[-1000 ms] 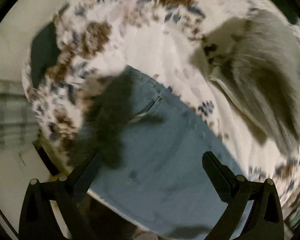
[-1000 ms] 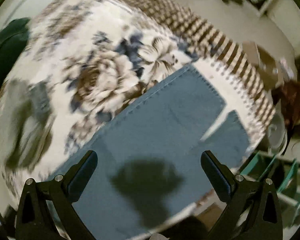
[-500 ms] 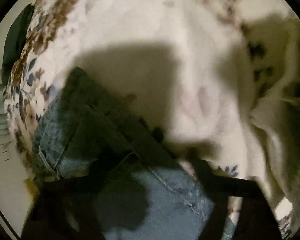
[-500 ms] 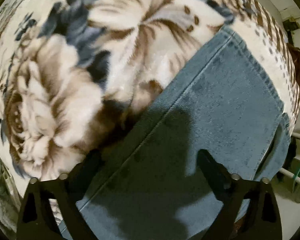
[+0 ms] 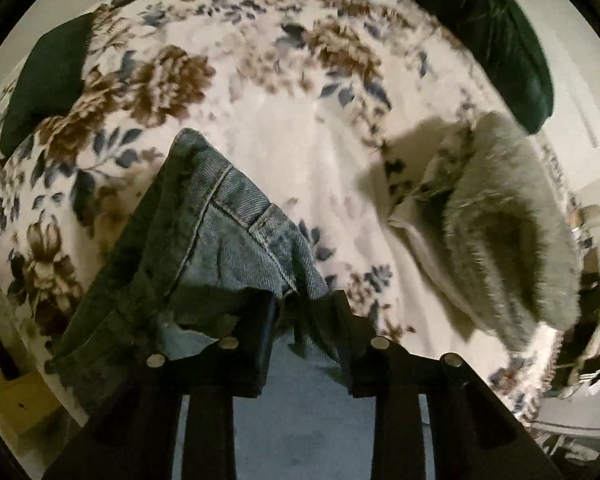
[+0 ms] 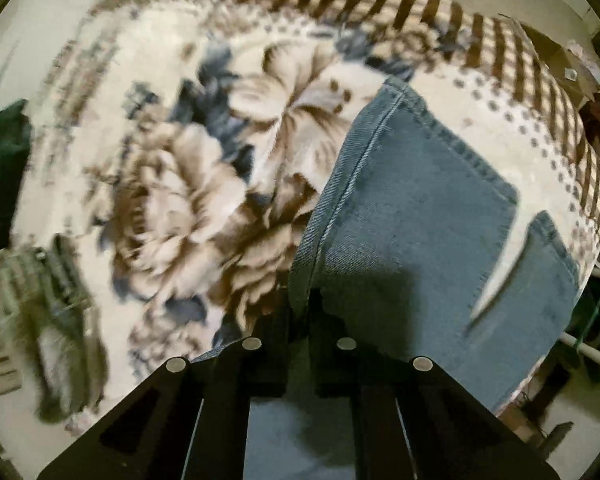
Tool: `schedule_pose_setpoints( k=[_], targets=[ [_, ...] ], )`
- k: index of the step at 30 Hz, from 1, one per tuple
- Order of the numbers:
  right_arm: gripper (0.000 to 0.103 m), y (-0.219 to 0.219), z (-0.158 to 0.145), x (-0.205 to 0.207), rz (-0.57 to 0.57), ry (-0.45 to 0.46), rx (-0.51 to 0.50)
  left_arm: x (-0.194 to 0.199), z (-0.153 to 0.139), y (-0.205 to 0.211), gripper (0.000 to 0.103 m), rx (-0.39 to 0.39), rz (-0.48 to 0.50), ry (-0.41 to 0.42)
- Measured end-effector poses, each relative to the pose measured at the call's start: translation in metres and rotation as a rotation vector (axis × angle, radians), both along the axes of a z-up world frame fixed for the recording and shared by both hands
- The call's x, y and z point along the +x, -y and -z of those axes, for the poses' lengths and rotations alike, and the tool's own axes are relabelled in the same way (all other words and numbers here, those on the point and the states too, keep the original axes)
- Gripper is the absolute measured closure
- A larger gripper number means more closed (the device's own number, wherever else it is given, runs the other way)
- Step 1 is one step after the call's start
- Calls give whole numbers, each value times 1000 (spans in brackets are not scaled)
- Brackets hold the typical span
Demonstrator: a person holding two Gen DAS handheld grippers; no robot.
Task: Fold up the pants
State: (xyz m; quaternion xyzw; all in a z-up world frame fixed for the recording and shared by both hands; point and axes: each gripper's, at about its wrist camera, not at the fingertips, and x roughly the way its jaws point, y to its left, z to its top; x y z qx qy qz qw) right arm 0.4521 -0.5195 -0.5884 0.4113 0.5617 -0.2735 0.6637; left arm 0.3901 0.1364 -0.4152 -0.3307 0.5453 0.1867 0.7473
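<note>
Denim jeans (image 5: 220,248) lie on the floral blanket (image 5: 308,152), each hand-held gripper, left (image 5: 306,304) and right (image 6: 300,312), pinching an edge just ahead; lift both evenly so the fold lands square.

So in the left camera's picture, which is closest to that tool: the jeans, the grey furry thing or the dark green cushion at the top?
1. The jeans: pinched in the left tool, bottom middle.
2. The grey furry thing: to the right, lying on the flowered blanket.
3. The dark green cushion: top right, at the blanket's far edge.
</note>
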Motion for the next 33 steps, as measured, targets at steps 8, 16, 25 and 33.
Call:
schedule_pose_setpoints(
  k=[8,16,25,33],
  targets=[
    [96,-23,-125,-73,-18,254,2,-61,-52,-12,79,-54,-31,153],
    [96,-39,-124,-189,-108,248,-45,-167,-3,-21,78,10,-26,47],
    [96,-35,-2,-271,-101,22,-20,-249,133,-30,88,71,-91,-212],
    [59,-9,19,-301,-120,-100,44,-236,108,2,83,130,0,-180]
  ],
)
